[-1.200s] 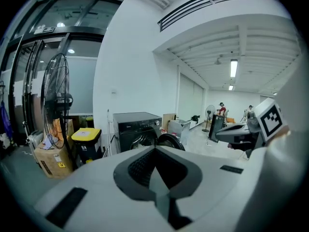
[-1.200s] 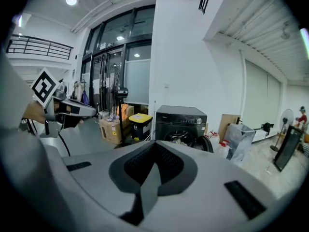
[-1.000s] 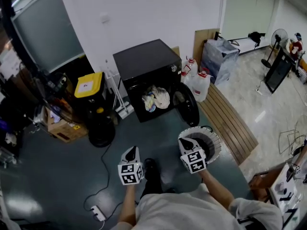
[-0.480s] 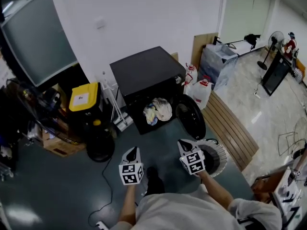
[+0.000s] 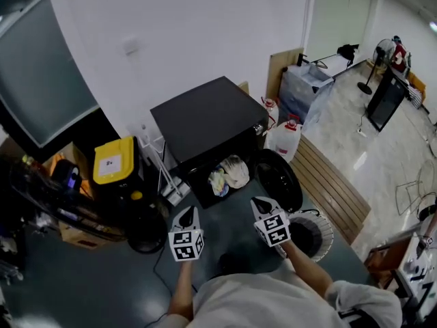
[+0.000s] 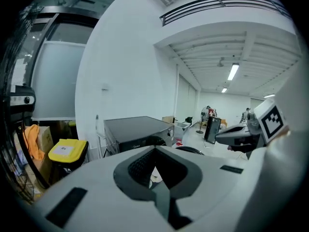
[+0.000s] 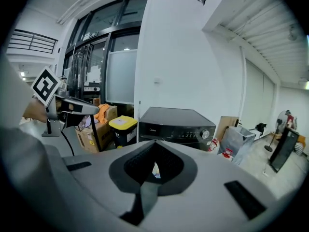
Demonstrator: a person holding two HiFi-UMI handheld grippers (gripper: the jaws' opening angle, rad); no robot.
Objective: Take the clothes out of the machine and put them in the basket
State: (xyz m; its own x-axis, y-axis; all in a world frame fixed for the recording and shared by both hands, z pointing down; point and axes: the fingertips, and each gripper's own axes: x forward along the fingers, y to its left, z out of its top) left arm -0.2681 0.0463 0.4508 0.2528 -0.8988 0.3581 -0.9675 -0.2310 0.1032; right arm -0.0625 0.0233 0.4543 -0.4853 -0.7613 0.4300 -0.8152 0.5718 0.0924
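Two grippers side by side, both empty: left gripper jaws pressed together, right gripper jaws pressed together. Clothes bunched inside open machine, 12 o'clock from grippers. Basket at 4 o'clock from right gripper, just beside open door.

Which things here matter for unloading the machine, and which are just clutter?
For the job:
- machine, with its door open
- clothes in the drum
- basket

Lying about:
- yellow-lidded bin
- jug
- wooden slats
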